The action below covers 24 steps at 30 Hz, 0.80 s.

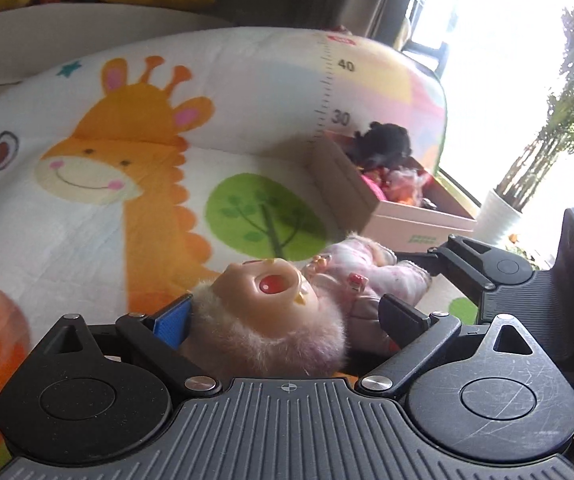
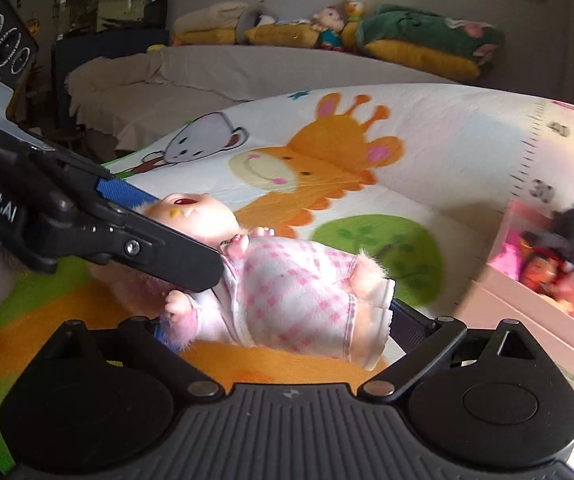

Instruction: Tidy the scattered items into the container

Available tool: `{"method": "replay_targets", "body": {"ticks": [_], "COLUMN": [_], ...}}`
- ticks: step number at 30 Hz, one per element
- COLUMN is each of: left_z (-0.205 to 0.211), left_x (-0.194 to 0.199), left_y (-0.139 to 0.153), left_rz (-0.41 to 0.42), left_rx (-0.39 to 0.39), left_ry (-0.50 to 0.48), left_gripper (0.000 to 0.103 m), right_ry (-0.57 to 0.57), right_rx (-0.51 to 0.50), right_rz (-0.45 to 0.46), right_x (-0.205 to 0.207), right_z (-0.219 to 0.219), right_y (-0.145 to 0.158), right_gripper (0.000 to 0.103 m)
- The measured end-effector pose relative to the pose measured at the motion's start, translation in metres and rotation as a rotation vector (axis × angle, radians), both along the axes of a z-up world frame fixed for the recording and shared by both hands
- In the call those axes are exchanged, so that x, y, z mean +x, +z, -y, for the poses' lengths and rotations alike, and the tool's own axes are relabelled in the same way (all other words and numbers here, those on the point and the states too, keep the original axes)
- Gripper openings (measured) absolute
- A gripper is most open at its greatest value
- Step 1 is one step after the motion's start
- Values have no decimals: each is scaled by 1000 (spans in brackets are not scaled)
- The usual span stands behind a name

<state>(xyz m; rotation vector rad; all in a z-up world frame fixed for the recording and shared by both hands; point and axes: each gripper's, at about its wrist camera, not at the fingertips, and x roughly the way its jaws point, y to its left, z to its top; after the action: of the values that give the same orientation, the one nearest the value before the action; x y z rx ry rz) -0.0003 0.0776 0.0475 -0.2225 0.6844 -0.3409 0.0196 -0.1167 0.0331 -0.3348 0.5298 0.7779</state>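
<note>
— What's the biggest thing here?

— The play mat [image 1: 247, 92], a soft printed sheet with an orange giraffe [image 1: 135, 136], a round green tree and a ruler strip; behind it runs a long couch under a pale cover [image 2: 191, 76] with plush toys along its back.

— And the container?

— A pale cardboard box [image 1: 419, 216], open-topped, on the mat near the window. Inside: a black fuzzy toy [image 1: 387, 142] on top, plus pink and red soft things (too blurred to name).

— The scattered item?

— A doll [image 2: 287, 280] in pink-checked cloth with pale fuzzy hair, lying face up on the mat, short of the box.

— The tongs?

— The left gripper [image 1: 287, 316] has its fingers spread on both sides of the doll's head; whether they press it I cannot tell. The right gripper [image 2: 279, 332] flanks the doll's body, its fingers mostly hidden, so its grip is unclear too.
</note>
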Motion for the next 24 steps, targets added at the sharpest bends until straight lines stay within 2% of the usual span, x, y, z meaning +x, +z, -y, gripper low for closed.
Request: {"method": "replay_targets", "body": {"ticks": [3,8,10,15,20,24], "left_z": [11,8,3,-1,2,5], "left_x": [-4,-18,-19,-24,-31,-35], "left_y": [-3,-13,-17,-19,-18,-16], "left_rz": [-5,-28,-52,-87,-87,-86], "left_rx": [-6,14,-3,-56,-98,-128], "left_ry": [-8,42,47,31,17,8], "left_gripper": [99,99,99,99,99,99], "right_ry": [-29,-33,-27,-3,30,54], "right_rx": [10,39,66,94,72,-24], "right_rz": [-50,-122,-173,-297,-334,-252], "right_x": [4,6,10,19,10,-10], "right_z": [20,43,48,58,77,81], "right_y": [-3,-14,-16,-17,-12,-9], "right_gripper": [98,99,103,103,103,103]}}
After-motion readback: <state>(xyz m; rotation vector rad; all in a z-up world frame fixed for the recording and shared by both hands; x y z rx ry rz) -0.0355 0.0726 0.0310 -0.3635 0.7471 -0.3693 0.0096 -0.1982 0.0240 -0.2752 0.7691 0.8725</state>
